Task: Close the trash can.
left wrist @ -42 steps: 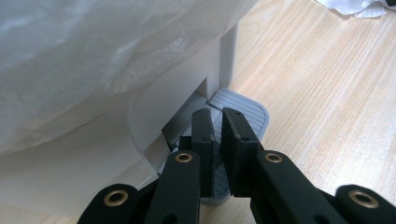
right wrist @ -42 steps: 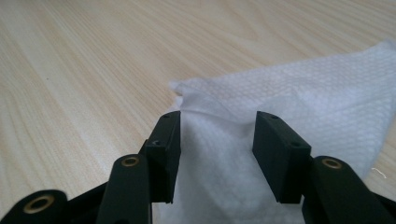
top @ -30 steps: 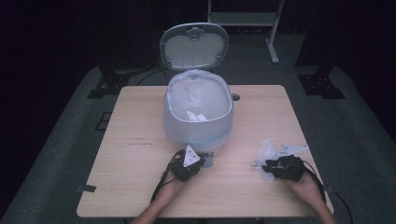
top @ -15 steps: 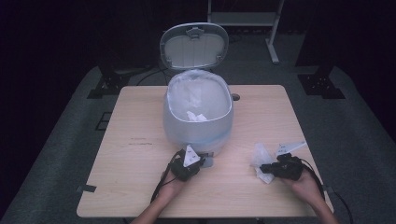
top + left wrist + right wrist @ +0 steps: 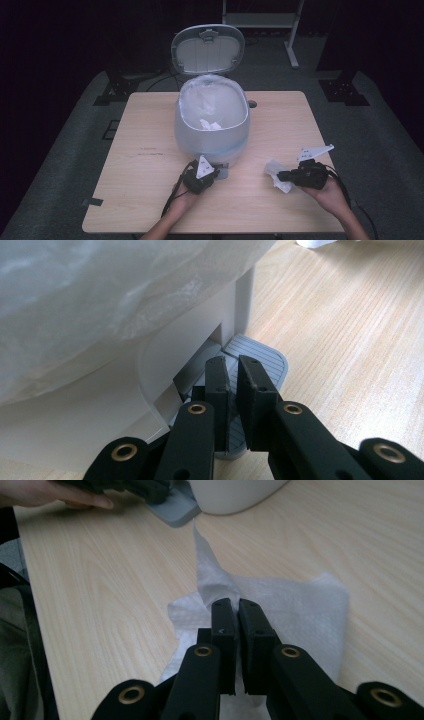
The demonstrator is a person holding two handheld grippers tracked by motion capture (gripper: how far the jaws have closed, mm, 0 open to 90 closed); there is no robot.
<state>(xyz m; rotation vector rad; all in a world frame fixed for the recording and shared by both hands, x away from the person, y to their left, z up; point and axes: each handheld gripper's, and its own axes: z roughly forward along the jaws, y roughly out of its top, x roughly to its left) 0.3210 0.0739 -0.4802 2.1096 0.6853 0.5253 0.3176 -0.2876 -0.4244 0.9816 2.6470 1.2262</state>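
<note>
Across the middle of the table [image 5: 150, 210] I've got the pedal bin [image 5: 212, 127] as the biggest thing, its lid [image 5: 207, 49] standing upright toward the far edge and its liner [image 5: 192, 102] folded over the rim; a crumpled tissue [image 5: 210, 125] lies inside on the liner. At the bin's near side the grey foot pedal [image 5: 262, 357] juts out flat on the wood, and my left gripper [image 5: 200, 177] sits on it, jaws pressed together with nothing between them, tips resting on the ribbed pedal in the left gripper view; my left hand [image 5: 182, 197] comes in from the near edge just behind it. Over toward the near right corner my right hand [image 5: 330, 195] holds the right gripper [image 5: 235, 611], jaws clamped tight on a white paper towel [image 5: 300, 615]; they have just been closing on it. That towel is pinched at its near fold, one corner poking up toward the pedal, the rest draped over the wood; from the high view it sits well apart from the bin, nearer the right edge than the left.
</note>
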